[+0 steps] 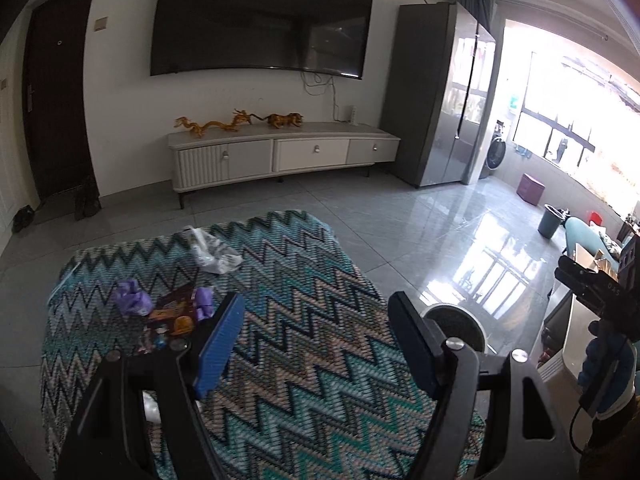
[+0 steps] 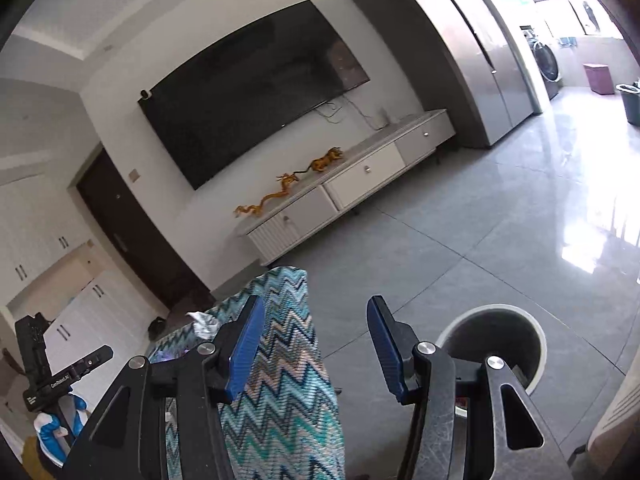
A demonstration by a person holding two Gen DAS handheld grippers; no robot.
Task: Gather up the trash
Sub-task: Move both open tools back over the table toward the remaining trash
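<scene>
Zigzag cloth (image 1: pixel 304 320) bears crumpled trash (image 1: pixel 168 304): wrappers, purple scraps, white plastic; light, soft, best pinched at raised folds. Left gripper (image 1: pixel 316 344) and right gripper (image 2: pixel 316 344): jaws spread, empty. Bin (image 2: pixel 494 344) alongside.

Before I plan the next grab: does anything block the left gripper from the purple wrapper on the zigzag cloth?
Nothing visible does. The purple wrapper lies in the open ahead-left of the left gripper, whose jaws stand empty.

Wall-mounted television (image 1: pixel 260 20), golden dragon figurines (image 1: pixel 212 123) on white cabinet (image 1: pixel 280 152), grey refrigerator (image 1: pixel 440 96), zigzag-patterned cloth (image 1: pixel 300 340)
</scene>
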